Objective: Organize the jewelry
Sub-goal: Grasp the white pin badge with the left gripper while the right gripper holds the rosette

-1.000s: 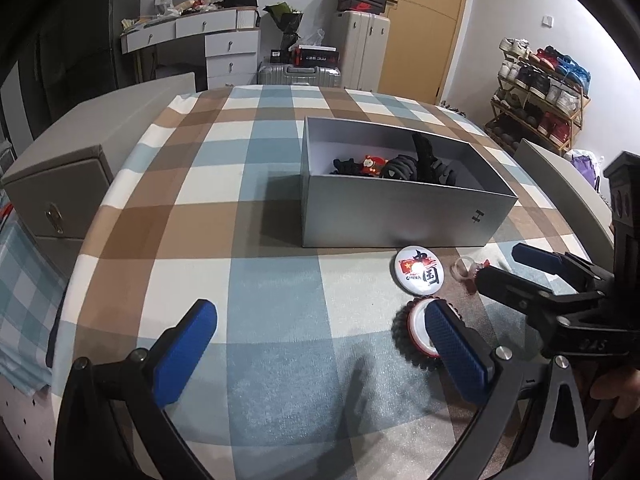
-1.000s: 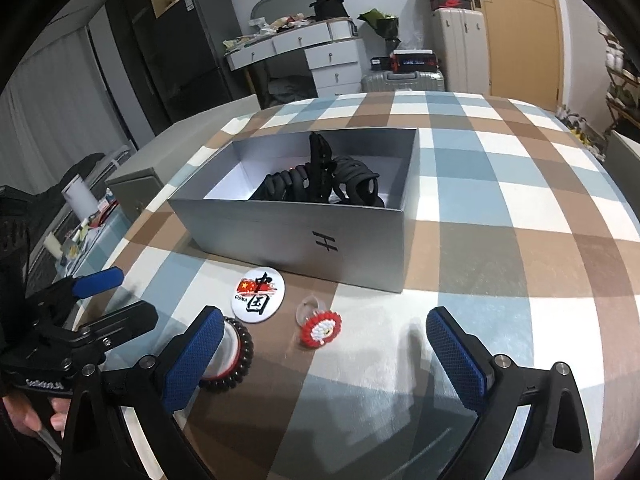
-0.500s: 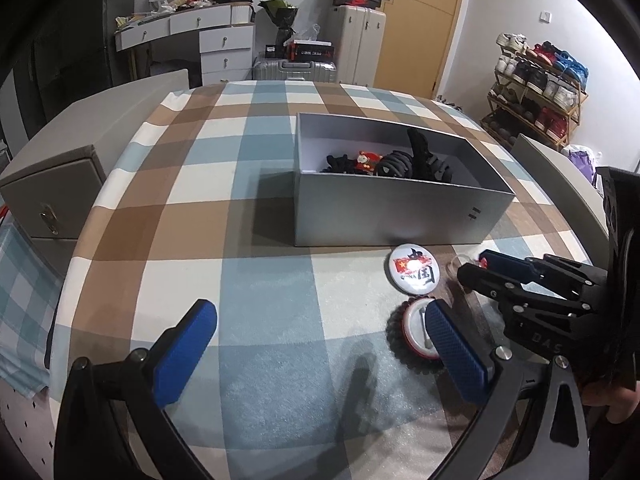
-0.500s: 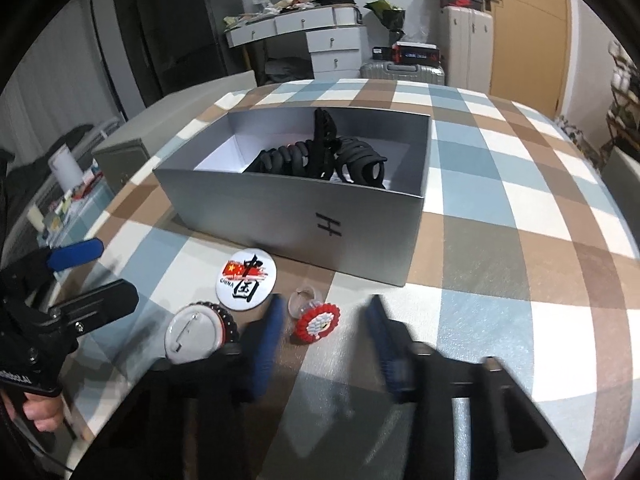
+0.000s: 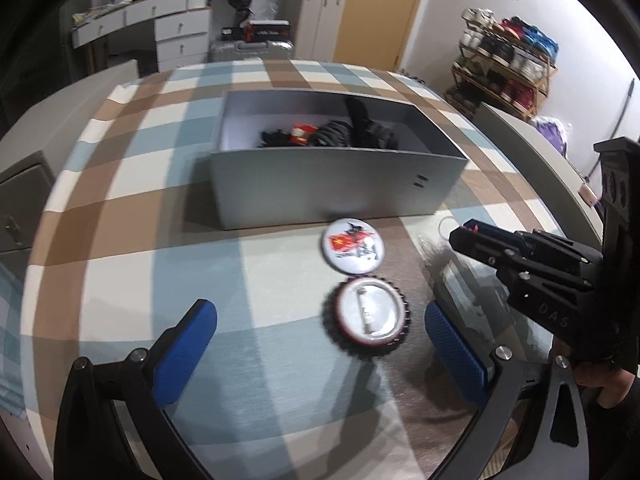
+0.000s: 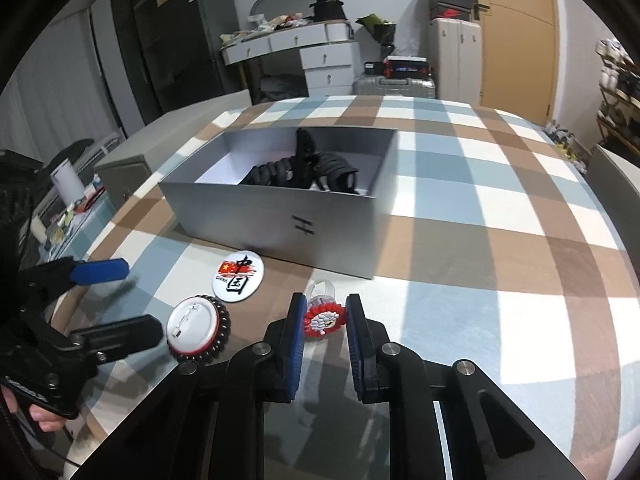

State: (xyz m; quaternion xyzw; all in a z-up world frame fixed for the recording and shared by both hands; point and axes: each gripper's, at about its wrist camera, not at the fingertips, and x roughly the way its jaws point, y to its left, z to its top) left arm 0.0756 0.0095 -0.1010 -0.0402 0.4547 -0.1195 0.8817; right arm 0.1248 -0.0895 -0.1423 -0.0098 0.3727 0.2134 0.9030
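Red and white beads make up the face of a ring (image 6: 322,319) with a clear plastic band, lying on the checked cloth of the worktop (image 6: 500,216) just in front of the grey cardboard box (image 6: 280,216). The right hand-held gripper (image 6: 325,344) has its blue pads on either side of the ring, and its jaws are closing on it; the left pad looks to be touching the beads, while a thin gap seems to remain at the right pad.

Toward the worktop's left edge from the ring lies a white round badge (image 6: 237,277) printed with a red flag and black characters, close to the box's front wall. Nearer the front edge a second badge (image 6: 197,329) lies face down, its pin back up, with a dark ruffled rim.

The left hand-held gripper (image 5: 320,344) hangs above the cloth with its blue pads spread wide, the overturned badge between them but untouched by either. In the left wrist view the ring is mostly hidden behind the right tool.

Inside the box lie black hair claws (image 6: 304,168) and a small red piece (image 5: 301,133).
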